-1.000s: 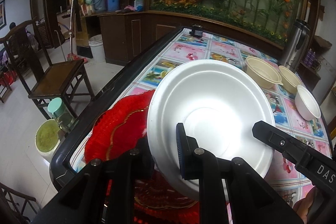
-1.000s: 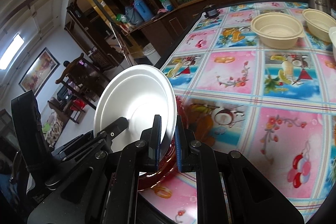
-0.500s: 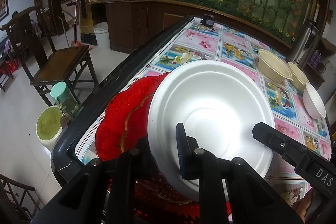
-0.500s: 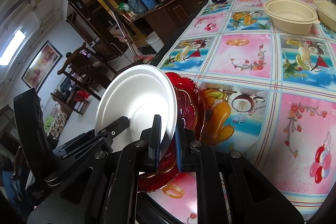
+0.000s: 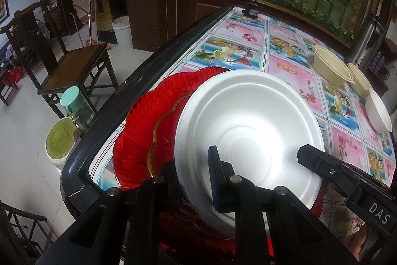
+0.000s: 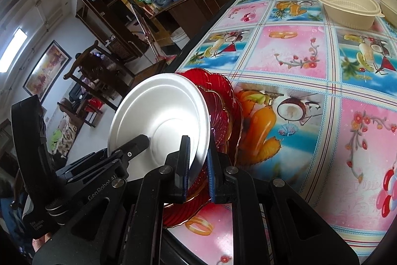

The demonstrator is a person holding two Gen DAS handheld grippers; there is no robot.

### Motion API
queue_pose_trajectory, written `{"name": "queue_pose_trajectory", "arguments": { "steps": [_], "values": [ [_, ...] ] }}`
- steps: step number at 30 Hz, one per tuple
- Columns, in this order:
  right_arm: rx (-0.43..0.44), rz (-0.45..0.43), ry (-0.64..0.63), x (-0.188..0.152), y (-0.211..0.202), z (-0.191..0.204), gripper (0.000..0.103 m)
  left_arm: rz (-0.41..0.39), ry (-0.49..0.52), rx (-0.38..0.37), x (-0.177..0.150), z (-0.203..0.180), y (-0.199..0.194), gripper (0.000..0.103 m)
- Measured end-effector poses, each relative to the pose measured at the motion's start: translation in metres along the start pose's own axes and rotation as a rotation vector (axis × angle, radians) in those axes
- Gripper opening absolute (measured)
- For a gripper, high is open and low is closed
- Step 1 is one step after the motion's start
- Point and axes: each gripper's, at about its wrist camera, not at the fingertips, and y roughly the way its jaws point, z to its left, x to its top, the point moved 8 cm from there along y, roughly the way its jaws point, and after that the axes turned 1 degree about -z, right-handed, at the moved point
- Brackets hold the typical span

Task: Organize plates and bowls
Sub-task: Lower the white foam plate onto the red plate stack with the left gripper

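A: Why are both grippers on the one white plate (image 5: 248, 123)?

B: It looks light and wide, so I'd guess a pinch on each side keeps it from tipping. The left gripper (image 5: 196, 180) has its jaws pressed together on the near rim; the right gripper (image 6: 197, 170) is pinching the rim on the other side.

A: And where is the plate?

B: Held tilted just above the red plates (image 5: 148, 121), which lie at the near left corner of the table (image 5: 139, 81), close to its dark edge. I'd judge it is about to be set down on them as a stack.

A: Is it touching them?

B: I cannot tell. The left view looks into the white plate's face, which hides the gap. The right view sees it edge-on with the red plates (image 6: 223, 101) behind and beneath, apparently very close.

A: Anything else the views split?

B: The left one shows three bowls (image 5: 330, 66) lined along the far right edge, two beige and one white. The right one catches only the beige bowls (image 6: 347, 6), and the left gripper (image 6: 139, 143) reaching in over the plate.
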Motion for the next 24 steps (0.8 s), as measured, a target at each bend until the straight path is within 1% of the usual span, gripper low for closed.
{"name": "queue_pose_trajectory", "arguments": {
  "steps": [2,5,7,14,17,20,21,24],
  "values": [
    [-0.002,0.0,-0.009,0.0,0.002,0.0,0.012,0.011,-0.003,-0.002,-0.001,0.002,0.002,0.018],
    [-0.017,-0.005,-0.031,0.0,0.004,0.002,0.012,0.017,-0.003,0.033,-0.001,0.009,0.004,0.021],
    [-0.028,-0.011,-0.044,0.001,0.004,0.002,0.012,0.022,-0.02,0.027,-0.001,0.014,0.003,0.028],
    [-0.025,-0.027,-0.046,0.004,0.005,-0.001,0.012,0.004,-0.025,0.032,0.003,0.019,-0.002,0.029],
    [-0.021,-0.032,-0.057,0.005,0.006,0.001,0.013,-0.008,-0.036,0.044,0.006,0.024,-0.006,0.032],
    [-0.005,-0.03,-0.052,0.004,0.005,0.001,0.015,-0.017,-0.052,0.046,0.009,0.03,-0.01,0.033],
    [-0.004,-0.034,-0.044,0.005,0.004,-0.001,0.019,-0.019,-0.056,0.047,0.01,0.031,-0.01,0.033],
    [0.031,-0.041,-0.028,0.007,-0.001,-0.003,0.022,-0.029,-0.059,0.055,0.014,0.033,-0.013,0.034]
  ]
}}
